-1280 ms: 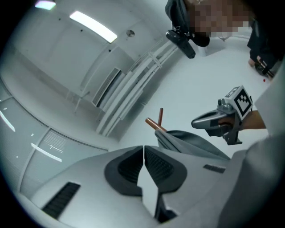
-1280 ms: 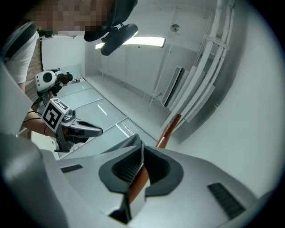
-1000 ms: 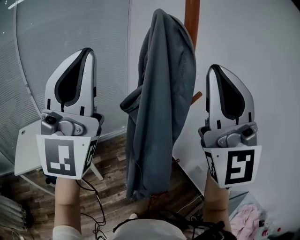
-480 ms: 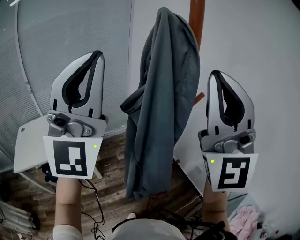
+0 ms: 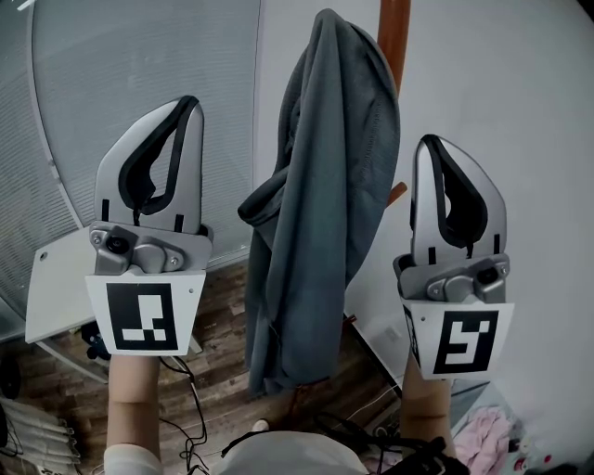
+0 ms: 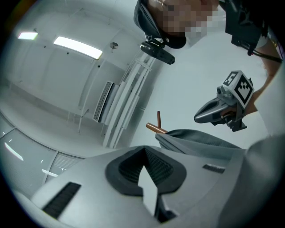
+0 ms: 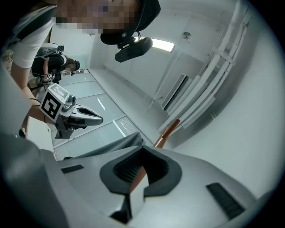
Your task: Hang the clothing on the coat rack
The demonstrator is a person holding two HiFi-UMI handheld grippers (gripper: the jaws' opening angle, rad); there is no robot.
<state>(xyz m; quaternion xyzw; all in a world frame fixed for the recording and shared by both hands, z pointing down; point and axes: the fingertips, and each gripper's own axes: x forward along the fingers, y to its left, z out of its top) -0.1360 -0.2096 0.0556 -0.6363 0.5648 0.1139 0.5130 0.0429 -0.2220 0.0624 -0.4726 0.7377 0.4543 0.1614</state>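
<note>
left gripper (image 5: 188, 104): jaws together, nothing between, tips pointing up | right gripper (image 5: 429, 144): jaws together, nothing between, tips up, slightly lower in head view | left forearm (image 5: 132, 399), right forearm (image 5: 425, 408): bare, raised, well apart

**Clearances around the hanging jacket**

The jacket (image 5: 320, 204) and rack pole (image 5: 393, 28) block my centre. I have open air on both sides, where the left gripper (image 5: 190, 102) and right gripper (image 5: 429, 142) stand clear. A white table (image 5: 56, 297) bounds the lower left.
</note>
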